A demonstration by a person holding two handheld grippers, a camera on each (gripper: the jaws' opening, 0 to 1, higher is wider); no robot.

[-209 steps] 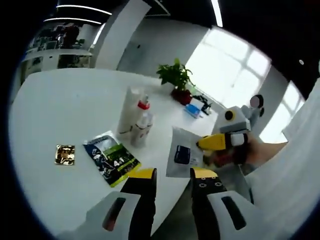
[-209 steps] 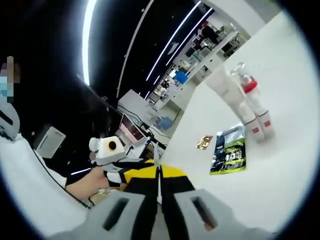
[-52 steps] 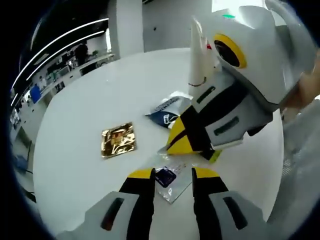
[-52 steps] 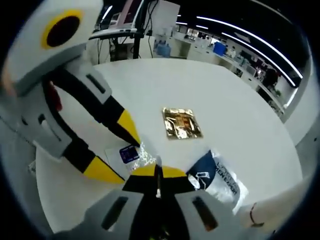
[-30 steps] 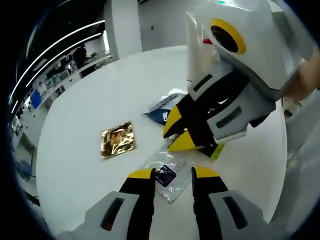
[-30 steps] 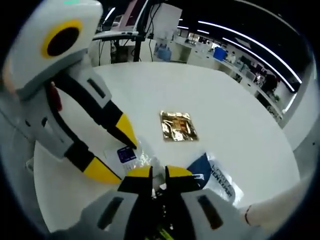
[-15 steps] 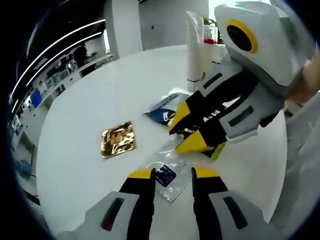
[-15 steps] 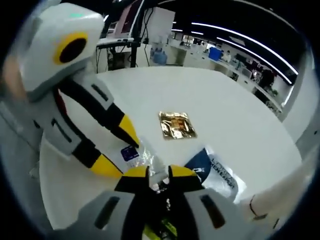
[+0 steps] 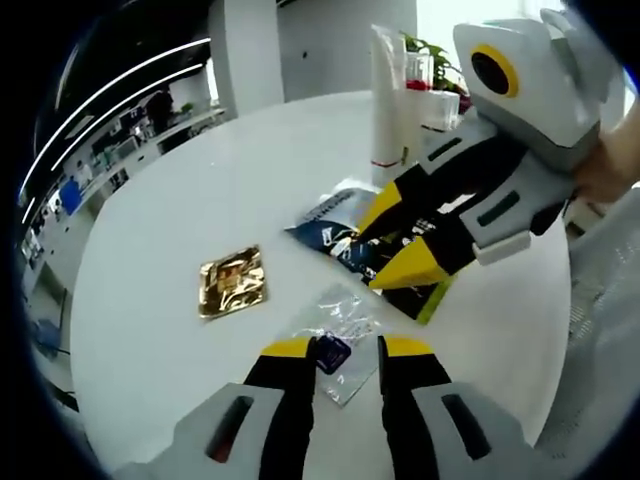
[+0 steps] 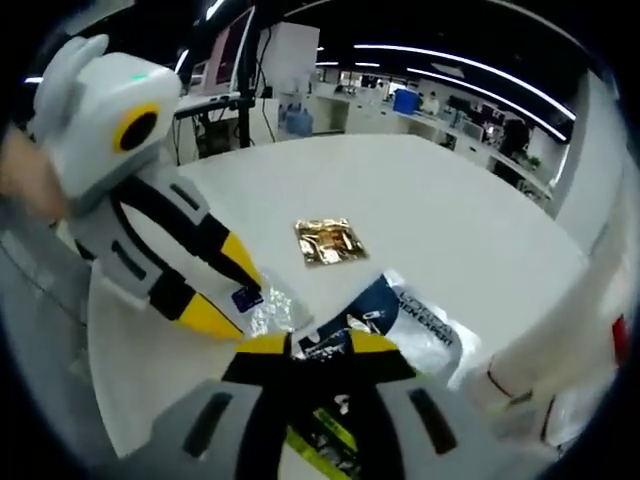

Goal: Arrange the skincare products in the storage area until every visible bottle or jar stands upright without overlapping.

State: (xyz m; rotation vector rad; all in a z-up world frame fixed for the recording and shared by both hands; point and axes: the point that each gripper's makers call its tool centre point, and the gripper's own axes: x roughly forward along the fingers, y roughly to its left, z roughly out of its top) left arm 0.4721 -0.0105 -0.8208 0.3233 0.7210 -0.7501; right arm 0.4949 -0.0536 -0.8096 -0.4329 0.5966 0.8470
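A clear sachet [image 9: 340,312] with a blue label lies flat on the white table, and my left gripper [image 9: 345,347] stands open with its near edge between the jaw tips. In the right gripper view, that sachet [image 10: 270,308] sits between the left gripper's [image 10: 230,292] yellow tips. My right gripper [image 10: 320,345] is open over a blue, white and green pouch [image 10: 420,325]. The left gripper view shows the right gripper [image 9: 398,240] straddling the pouch [image 9: 335,215]. A white tube [image 9: 390,100] stands upright behind, with a red-capped bottle [image 9: 420,88] beside it.
A gold foil sachet [image 9: 232,282] lies flat to the left of the pouch, also seen as the gold sachet [image 10: 325,242] in the right gripper view. A potted plant [image 9: 432,50] stands far back. The round white table [image 9: 200,170] has bare surface on the left. Desks and monitors fill the background.
My right gripper opened, let go of the clear sachet and moved over the blue pouch. The left jaws closed in slightly around the sachet's edge.
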